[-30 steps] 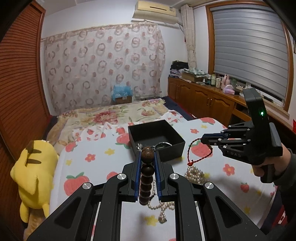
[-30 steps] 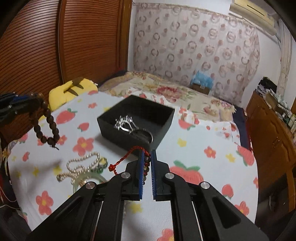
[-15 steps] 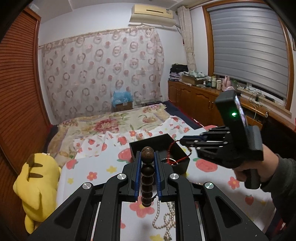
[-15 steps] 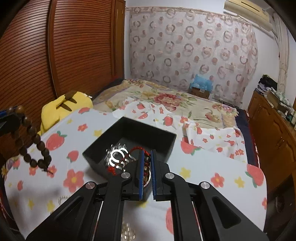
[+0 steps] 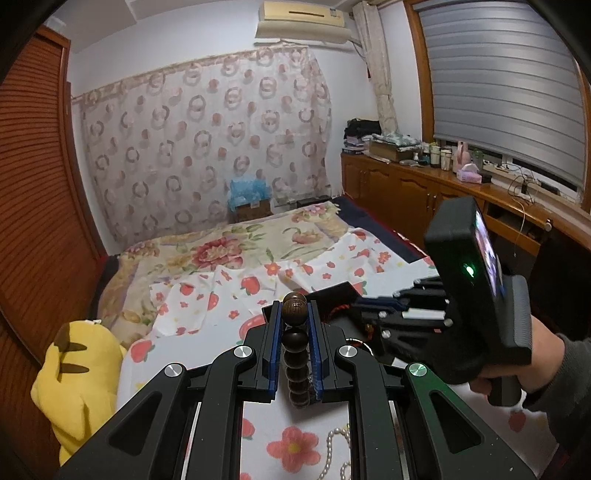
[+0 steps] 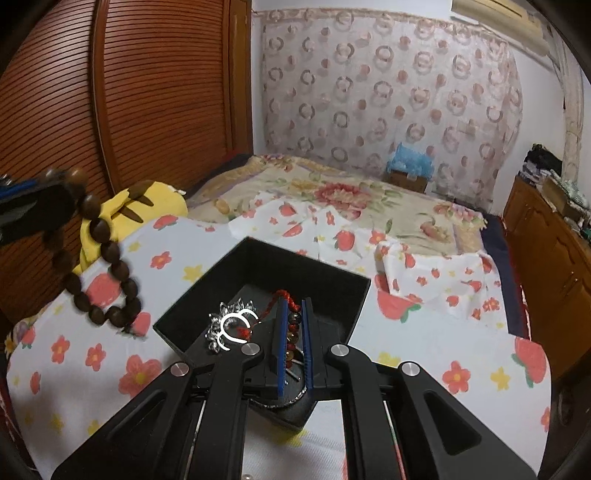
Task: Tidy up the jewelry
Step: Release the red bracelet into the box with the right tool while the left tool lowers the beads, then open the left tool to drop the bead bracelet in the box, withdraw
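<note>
Black open-top box resting on the strawberry-and-flower printed cloth, at centre of the right wrist view. Inside, toward 9 o'clock of the box floor: a silver ornament with spiked petals. Along the near wall, at 6 o'clock: a silvery bangle, partly hidden by the fingers.

Right gripper lowered over the box interior, blue pads clamped on the red cord bracelet; small beads of that bracelet visible in the narrow gap, red loop rising at 11 o'clock of the fingertips.

Left gripper held above the cloth, pads closed on the brown wooden bead bracelet; top bead engraved, characters not legible. In the right wrist view, same bracelet hanging as a loop at 9 o'clock, clear of the cloth and outside the box.

Pearl strand lying on the cloth at 5 o'clock of the left wrist view, outside the box.

Cloth spread over a bed with a floral quilt. Yellow plush toy at 8 o'clock. Patterned curtain at 12 o'clock, air conditioner above it. Wooden cabinets and a shuttered window at 2 o'clock. Slatted wooden door at 10 o'clock of the right wrist view.
</note>
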A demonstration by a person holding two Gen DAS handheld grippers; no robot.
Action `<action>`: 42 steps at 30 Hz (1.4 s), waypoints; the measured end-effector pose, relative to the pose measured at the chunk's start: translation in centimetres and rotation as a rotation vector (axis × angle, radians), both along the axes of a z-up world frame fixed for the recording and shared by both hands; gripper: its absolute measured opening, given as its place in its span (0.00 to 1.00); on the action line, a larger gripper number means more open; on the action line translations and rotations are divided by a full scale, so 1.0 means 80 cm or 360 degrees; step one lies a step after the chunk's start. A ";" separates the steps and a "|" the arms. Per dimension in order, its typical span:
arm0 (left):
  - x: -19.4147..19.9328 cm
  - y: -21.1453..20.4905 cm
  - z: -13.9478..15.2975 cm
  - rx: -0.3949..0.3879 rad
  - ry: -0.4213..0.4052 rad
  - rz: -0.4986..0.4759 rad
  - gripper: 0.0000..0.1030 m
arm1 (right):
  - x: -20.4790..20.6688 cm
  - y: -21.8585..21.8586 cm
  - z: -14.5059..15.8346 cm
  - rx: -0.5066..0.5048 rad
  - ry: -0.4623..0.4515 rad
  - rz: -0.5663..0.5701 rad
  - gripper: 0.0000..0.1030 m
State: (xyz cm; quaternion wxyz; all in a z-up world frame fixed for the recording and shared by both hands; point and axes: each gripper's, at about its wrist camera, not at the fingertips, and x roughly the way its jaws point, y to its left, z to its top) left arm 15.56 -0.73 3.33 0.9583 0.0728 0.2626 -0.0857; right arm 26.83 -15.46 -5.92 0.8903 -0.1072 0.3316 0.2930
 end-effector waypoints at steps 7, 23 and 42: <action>0.024 -0.012 -0.005 0.0022 0.0001 -0.0011 0.12 | -0.004 -0.019 0.000 0.0045 0.0020 0.0006 0.29; 0.076 -0.024 -0.043 0.0037 0.0107 0.0017 0.12 | -0.031 -0.069 -0.008 0.0050 0.0011 -0.0032 0.29; 0.055 -0.028 -0.060 0.0055 0.0138 0.0003 0.44 | -0.080 -0.090 -0.036 0.0066 0.0088 -0.0032 0.29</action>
